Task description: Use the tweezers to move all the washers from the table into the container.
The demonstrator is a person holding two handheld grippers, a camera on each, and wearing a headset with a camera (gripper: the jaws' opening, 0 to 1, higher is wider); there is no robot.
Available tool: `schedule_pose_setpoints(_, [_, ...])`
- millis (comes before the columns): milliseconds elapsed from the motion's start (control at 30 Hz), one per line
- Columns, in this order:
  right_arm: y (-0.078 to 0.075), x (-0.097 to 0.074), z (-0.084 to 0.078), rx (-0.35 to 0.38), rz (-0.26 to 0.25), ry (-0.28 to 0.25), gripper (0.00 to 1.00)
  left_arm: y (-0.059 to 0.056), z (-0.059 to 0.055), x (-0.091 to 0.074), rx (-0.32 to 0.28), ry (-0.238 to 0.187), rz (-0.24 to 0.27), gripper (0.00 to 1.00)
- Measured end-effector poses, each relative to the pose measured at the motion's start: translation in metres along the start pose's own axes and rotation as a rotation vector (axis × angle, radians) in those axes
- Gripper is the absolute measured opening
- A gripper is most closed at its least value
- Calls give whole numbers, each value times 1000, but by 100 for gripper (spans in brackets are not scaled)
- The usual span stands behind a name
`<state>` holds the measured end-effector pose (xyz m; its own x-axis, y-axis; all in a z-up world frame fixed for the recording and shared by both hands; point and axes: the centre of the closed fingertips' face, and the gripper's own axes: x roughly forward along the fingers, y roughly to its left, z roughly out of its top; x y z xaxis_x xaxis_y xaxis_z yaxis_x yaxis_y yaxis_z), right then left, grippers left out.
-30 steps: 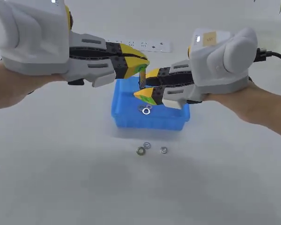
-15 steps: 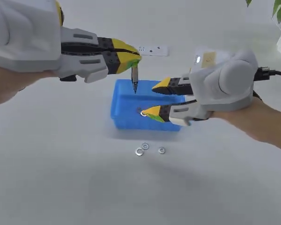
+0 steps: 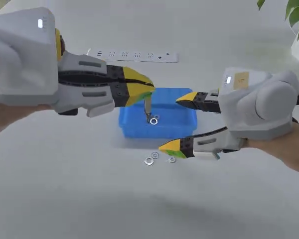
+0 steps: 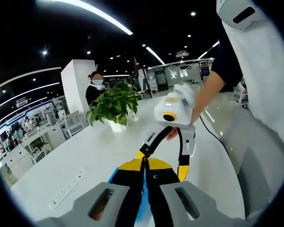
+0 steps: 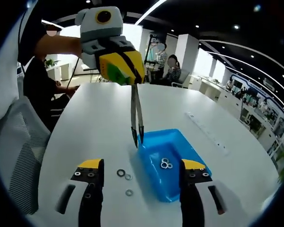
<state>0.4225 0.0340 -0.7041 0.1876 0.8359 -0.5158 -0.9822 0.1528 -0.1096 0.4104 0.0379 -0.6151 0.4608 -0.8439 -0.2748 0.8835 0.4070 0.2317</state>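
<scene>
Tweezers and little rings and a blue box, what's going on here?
A person holds two grippers. The left gripper pinches the tweezers, tips down at the blue container, which has a few washers inside. Three more washers lie on the table in front. The right gripper is open, holding nothing.

tweezers (image 3: pixel 147 106), washers (image 3: pixel 148 161) – shiny metal | container (image 3: pixel 134 127) – glossy plastic | table (image 3: pixel 89 191) matt white

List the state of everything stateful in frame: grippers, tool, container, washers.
left gripper: shut on tweezers
right gripper: open, empty
tweezers: held upright, tips down over container
container: open-topped, holds a few washers
washers in container: lying flat on its floor
washers on table: three, loose, in front of container
</scene>
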Motion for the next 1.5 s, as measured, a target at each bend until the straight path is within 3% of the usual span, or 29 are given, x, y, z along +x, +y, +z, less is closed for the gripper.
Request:
schedule_pose_setpoints(133, [4,-5,-6,18,8,3,72,-10,-7,-7,-40,-16,3,4])
schedule_pose_setpoints(467, [31,-9,-28,32,74,38,85,-29,-25,-8,-50,-4,-13,4])
schedule_pose_setpoints(633, [34,-9,-39,47,79,52,89,-36,-33,-5,-48,-5,-42,4])
schedule_pose_setpoints(733, [39,-8,-41,37,93,55,91,-37,-35,-3,-48,-8,-44,4])
schedule_pose_setpoints(800, [43,-8,-42,-19,106,64,92,-37,-36,-3,-37,1,-47,4])
schedule_pose_setpoints(867, [49,-8,-40,-27,124,52,92,-38,-34,-2,-47,-14,-48,4])
schedule_pose_setpoints(1000, [56,-6,-34,-13,146,22,96,-40,-41,4,-52,-3,-65,4])
schedule_pose_setpoints(1267, [62,-4,-43,28,172,30,98,-39,-51,12,-72,13,-71,4])
schedule_pose_setpoints(1367, [61,-4,-49,5,153,44,96,-39,-54,12,-73,22,-76,4])
schedule_pose_setpoints(1500, [63,-5,-50,26,155,41,96,-39,-58,11,-77,31,-78,4])
